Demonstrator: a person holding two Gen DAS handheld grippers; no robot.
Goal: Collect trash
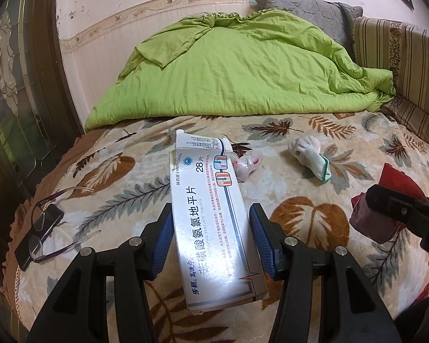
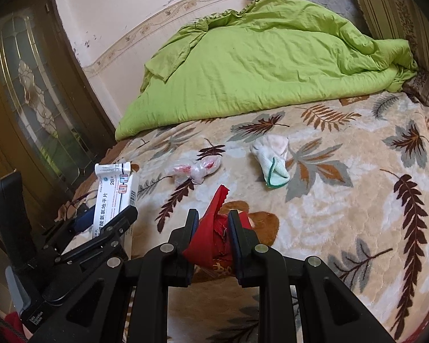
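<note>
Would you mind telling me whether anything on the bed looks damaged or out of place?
The medicine box in the left gripper has a torn, open end flap. A crumpled plastic wrapper and a balled white glove lie loose on the blanket.

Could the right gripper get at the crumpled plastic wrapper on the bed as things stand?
Probably not yet: the right gripper is shut on a red wrapper, so its jaws are occupied. The path itself looks free; the crumpled plastic wrapper lies uncovered on the leaf-print blanket just ahead.
</note>
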